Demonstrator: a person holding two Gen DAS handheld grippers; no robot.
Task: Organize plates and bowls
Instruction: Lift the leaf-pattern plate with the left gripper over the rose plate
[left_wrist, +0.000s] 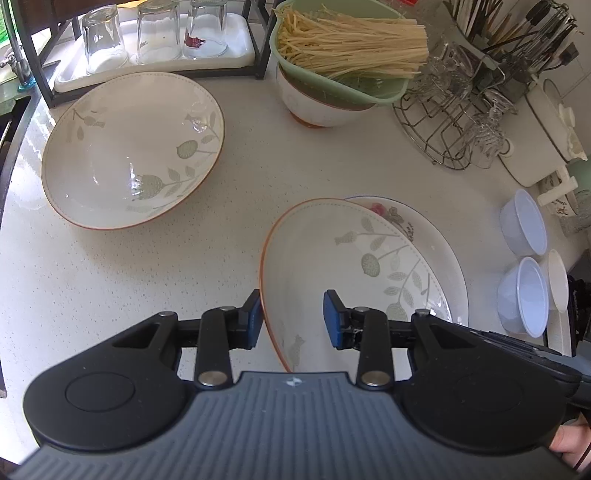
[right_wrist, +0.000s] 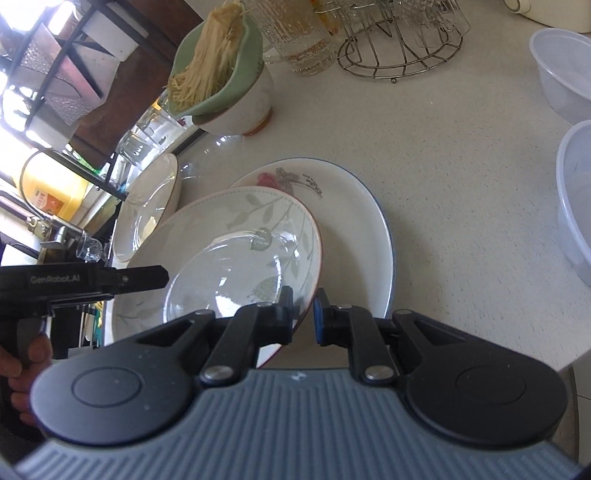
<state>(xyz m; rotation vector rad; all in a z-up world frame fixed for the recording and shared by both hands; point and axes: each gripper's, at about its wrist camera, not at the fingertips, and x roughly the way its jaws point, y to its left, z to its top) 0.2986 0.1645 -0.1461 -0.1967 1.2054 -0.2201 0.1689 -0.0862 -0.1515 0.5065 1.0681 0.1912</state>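
Leaf-patterned shallow ceramic bowl with an orange rim (left_wrist: 354, 266) lies tilted on the rose-printed oval plate (right_wrist: 343, 199). Left gripper (left_wrist: 291, 319) straddles its near rim, jaws parted. Right gripper (right_wrist: 303, 315) flanks the opposite rim, jaws narrowly apart, grip uncertain.

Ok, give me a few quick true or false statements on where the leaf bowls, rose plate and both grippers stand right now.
1. The nearer leaf bowl lies on the rose plate. True.
2. The left gripper is shut. False: its jaws are open, straddling that bowl's rim.
3. The second leaf bowl sits alone on the counter. True.
4. The green strainer is empty. False: it holds noodles.
5. The right gripper is far from the bowl. False: the rim sits between its open jaws.
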